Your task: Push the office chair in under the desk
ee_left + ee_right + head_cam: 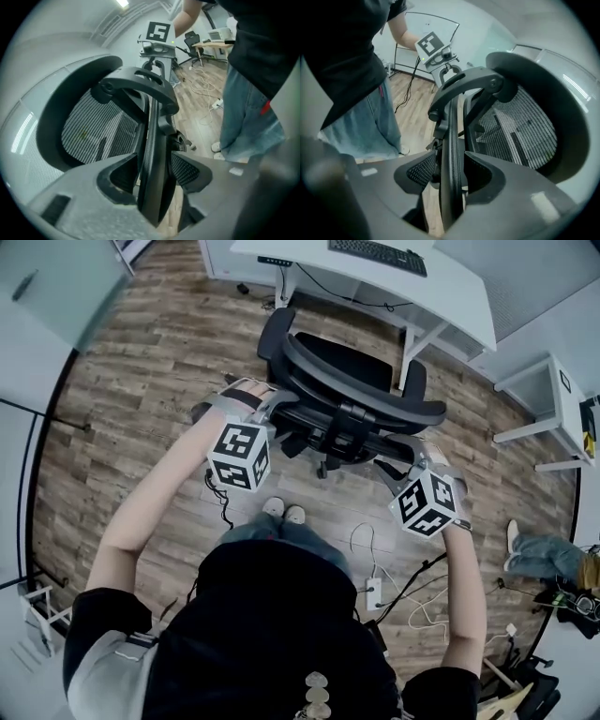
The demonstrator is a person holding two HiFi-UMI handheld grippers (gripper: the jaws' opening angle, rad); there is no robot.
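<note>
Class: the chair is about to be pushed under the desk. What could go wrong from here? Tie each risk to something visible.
1. The left gripper and right gripper only straddle the thin backrest rim, so a push may slip off or tilt the office chair.
2. Its armrest sits near the desk leg and may catch.
3. White cables lie by the person's feet, a likely trip hazard.
</note>
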